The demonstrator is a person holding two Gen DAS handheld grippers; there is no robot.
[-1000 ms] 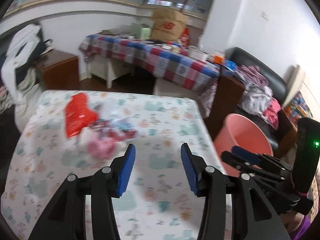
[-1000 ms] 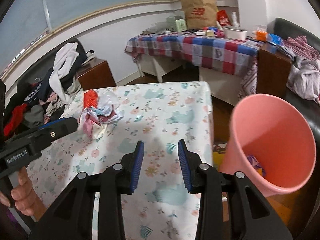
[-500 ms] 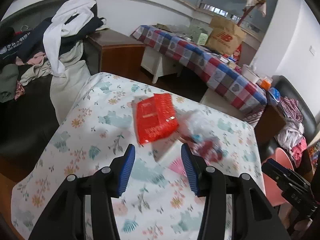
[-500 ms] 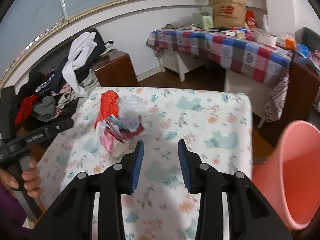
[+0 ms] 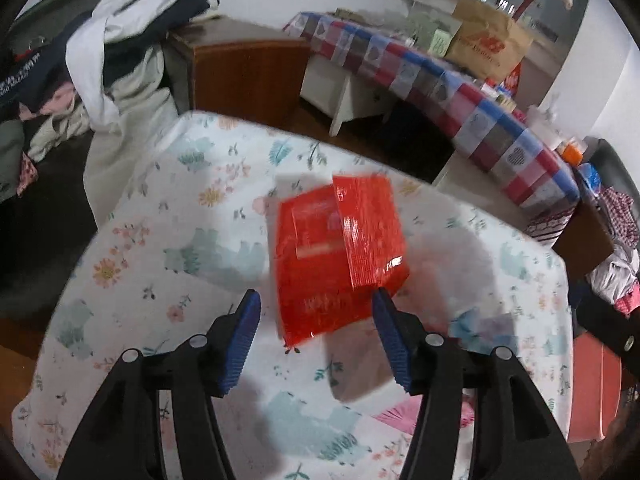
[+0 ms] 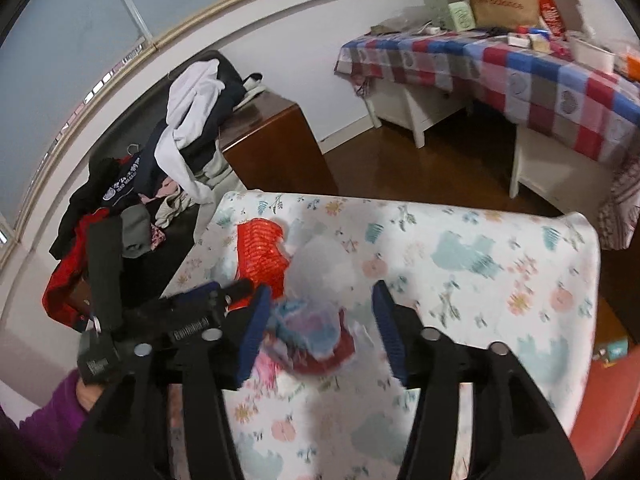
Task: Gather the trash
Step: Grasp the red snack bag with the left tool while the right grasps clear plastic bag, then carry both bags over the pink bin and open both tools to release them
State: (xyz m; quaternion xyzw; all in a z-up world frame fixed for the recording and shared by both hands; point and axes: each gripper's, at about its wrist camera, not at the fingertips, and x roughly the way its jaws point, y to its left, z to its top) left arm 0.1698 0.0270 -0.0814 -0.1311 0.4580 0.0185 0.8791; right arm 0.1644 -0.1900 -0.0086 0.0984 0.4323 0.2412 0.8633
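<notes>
A red plastic wrapper [image 5: 340,256] lies on the floral tablecloth [image 5: 192,248]. My left gripper [image 5: 316,320] is open, its blue pads just short of the wrapper's near edge. In the right wrist view the same red wrapper [image 6: 260,256] lies left of a clear crumpled bag [image 6: 324,268] and a wad of blue, pink and red wrappers [image 6: 316,336]. My right gripper [image 6: 318,320] is open, with the wad between its pads. The left gripper [image 6: 208,312] shows there at the left.
A pink bin [image 5: 596,392] stands at the table's right edge, also in the right wrist view [image 6: 600,412]. A pile of clothes [image 6: 168,168] and a wooden cabinet [image 6: 276,148] stand behind the table. A checkered table [image 6: 520,68] is at the back right.
Both grippers have moved forward and down toward the trash pile. The left one has closed in on the red wrapper, the right one on the wrapper wad. The bin has slid out to the right.
</notes>
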